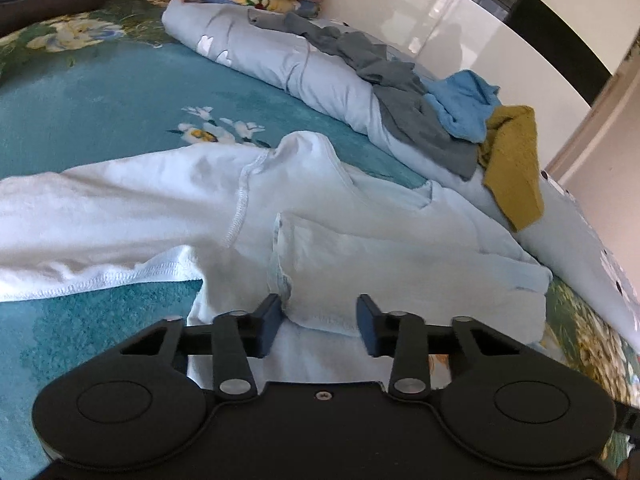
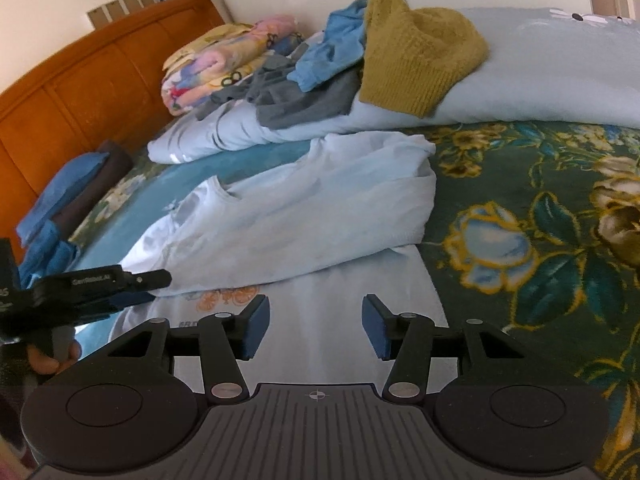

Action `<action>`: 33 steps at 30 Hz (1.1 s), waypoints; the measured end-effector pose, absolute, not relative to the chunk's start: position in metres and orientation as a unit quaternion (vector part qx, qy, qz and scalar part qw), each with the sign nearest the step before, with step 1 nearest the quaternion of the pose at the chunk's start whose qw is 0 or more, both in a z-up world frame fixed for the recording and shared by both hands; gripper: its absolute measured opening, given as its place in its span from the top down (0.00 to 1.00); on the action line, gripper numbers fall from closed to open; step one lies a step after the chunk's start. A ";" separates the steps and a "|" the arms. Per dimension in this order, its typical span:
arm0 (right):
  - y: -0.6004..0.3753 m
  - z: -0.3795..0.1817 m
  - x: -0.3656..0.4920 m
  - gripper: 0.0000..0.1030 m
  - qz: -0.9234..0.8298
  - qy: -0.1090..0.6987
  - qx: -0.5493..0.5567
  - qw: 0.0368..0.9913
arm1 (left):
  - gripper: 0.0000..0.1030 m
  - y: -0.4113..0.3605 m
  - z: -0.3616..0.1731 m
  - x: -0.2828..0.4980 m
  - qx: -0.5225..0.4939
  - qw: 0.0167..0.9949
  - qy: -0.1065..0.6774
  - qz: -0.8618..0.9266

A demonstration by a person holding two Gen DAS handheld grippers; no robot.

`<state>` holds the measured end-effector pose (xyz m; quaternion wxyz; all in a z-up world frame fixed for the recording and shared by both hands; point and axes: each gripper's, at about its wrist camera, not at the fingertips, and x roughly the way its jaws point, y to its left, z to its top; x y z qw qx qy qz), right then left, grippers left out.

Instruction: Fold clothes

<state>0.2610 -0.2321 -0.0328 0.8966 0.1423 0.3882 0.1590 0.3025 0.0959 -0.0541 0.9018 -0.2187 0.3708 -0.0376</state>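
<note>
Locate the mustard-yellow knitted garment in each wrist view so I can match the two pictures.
Left wrist view: the mustard-yellow knitted garment is at right of centre, hanging over the edge of the pale blue quilt.
Right wrist view: the garment is at upper centre, on top of the same quilt.
Shared landmark: the crumpled blue cloth lying right beside it.

Black linkages, blue-padded fingers (image 2: 255, 330), seemingly rubber.

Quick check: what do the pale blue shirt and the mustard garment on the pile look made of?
Pale blue shirt: thin, matte cotton-type jersey, judging by soft creases and stitched hems. Mustard garment: chunky knit, likely wool or acrylic; ribbed edge and fuzzy loops show.
</note>
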 end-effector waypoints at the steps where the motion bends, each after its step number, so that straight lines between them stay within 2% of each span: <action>1: -0.232 -0.033 0.261 0.53 0.158 0.389 0.143 0.896 | 1.00 0.097 -0.054 0.304 -0.227 0.900 0.370 -0.033; 7: -0.226 -0.035 0.268 0.52 0.167 0.395 0.142 0.892 | 1.00 0.106 -0.013 0.307 -0.252 0.915 0.313 -0.040; 13: -0.202 -0.029 0.284 0.50 0.198 0.389 0.110 0.893 | 1.00 0.125 0.031 0.302 -0.218 0.943 0.247 -0.042; 18: -0.179 -0.039 0.305 0.47 0.221 0.401 0.088 0.885 | 1.00 0.148 0.027 0.306 -0.224 0.942 0.248 -0.021; 24: -0.156 -0.044 0.331 0.47 0.202 0.388 0.001 0.899 | 1.00 0.161 0.027 0.302 -0.189 0.952 0.240 0.003; 33: -0.186 -0.039 0.323 0.47 0.131 0.377 -0.004 0.917 | 1.00 0.184 -0.017 0.306 -0.182 0.935 0.303 0.036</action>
